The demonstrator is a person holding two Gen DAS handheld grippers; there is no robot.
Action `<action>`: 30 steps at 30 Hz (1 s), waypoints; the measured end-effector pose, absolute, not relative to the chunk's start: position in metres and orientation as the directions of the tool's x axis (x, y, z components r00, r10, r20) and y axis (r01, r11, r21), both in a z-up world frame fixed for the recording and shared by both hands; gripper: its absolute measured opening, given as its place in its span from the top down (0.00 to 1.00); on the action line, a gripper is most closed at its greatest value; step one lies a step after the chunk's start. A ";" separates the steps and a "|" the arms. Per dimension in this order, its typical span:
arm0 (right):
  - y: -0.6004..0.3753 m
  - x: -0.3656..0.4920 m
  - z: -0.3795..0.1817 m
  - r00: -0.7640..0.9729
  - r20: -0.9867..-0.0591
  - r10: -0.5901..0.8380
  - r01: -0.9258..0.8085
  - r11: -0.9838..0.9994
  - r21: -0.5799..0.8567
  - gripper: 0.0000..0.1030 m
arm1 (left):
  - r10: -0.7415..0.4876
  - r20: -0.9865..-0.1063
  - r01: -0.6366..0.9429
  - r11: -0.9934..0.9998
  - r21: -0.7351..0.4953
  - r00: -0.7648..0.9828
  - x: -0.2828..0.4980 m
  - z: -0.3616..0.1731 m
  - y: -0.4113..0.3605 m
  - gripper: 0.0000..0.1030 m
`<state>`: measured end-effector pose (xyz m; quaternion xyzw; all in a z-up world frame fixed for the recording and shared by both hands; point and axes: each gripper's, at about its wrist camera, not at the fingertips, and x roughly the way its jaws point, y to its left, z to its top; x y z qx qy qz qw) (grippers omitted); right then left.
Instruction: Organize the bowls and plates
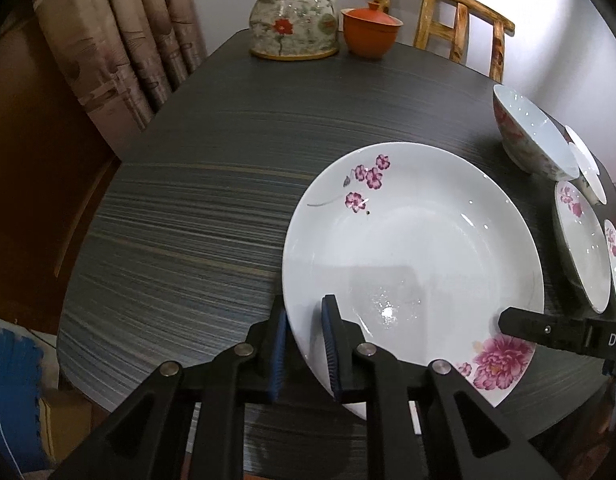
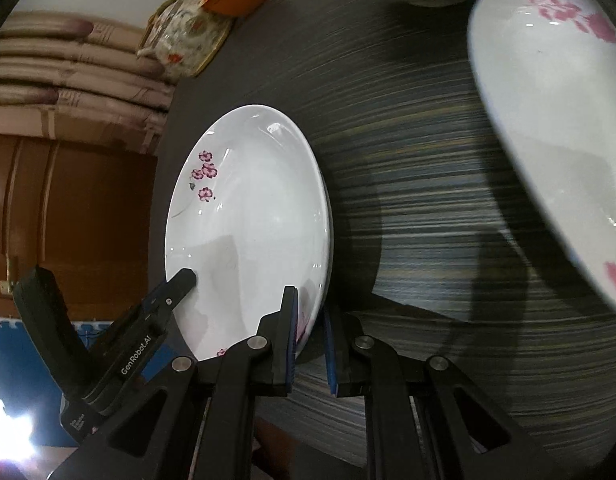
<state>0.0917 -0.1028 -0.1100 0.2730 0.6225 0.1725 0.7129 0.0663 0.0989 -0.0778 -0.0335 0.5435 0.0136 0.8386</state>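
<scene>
A large white plate with pink flowers (image 1: 412, 256) lies on the dark striped table (image 1: 188, 220). My left gripper (image 1: 304, 340) is shut on its near left rim, one finger above and one below. My right gripper (image 2: 310, 332) is shut on the same plate (image 2: 252, 216) at its opposite rim; its finger (image 1: 524, 326) shows at the plate's right edge in the left wrist view. A flowered bowl (image 1: 528, 136) and smaller flowered plates (image 1: 580, 240) stand at the right. One of those plates (image 2: 548, 120) fills the right of the right wrist view.
A flowered teapot (image 1: 292, 20) and an orange lidded cup (image 1: 370, 30) stand at the table's far edge, before a wooden chair (image 1: 460, 24). Curtains (image 1: 116, 40) hang at the left. A blue mat (image 1: 12, 400) lies below left.
</scene>
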 end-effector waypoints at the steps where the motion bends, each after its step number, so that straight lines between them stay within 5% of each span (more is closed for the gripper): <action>1: -0.100 0.091 -0.110 0.164 -0.796 0.583 0.087 0.795 0.600 0.88 | 0.004 -0.907 -0.055 0.998 -0.021 0.422 0.067 -0.076 0.101 0.84; 8: -0.099 0.086 -0.101 0.180 -0.806 0.563 0.049 0.814 0.579 0.85 | 0.037 -0.888 -0.074 0.997 0.004 0.459 0.059 -0.064 0.104 0.84; 12: -0.114 0.079 -0.082 0.244 -0.802 0.546 0.029 0.822 0.568 0.66 | 0.052 -0.880 -0.111 0.994 -0.001 0.472 0.048 -0.053 0.111 0.83; 16: -0.143 0.063 -0.060 0.304 -0.781 0.545 0.005 0.819 0.574 0.65 | 0.080 -0.857 -0.140 0.990 0.009 0.510 0.033 -0.028 0.112 0.75; 21: -0.213 0.031 -0.051 0.348 -0.748 0.564 0.080 0.778 0.624 0.65 | -0.024 -0.835 0.002 1.000 -0.027 0.550 0.024 0.002 0.065 0.52; 30: -0.326 -0.009 -0.071 0.420 -0.728 0.542 0.325 0.659 0.679 0.68 | -0.253 -0.875 0.223 0.960 -0.172 0.414 0.077 -0.003 -0.067 0.49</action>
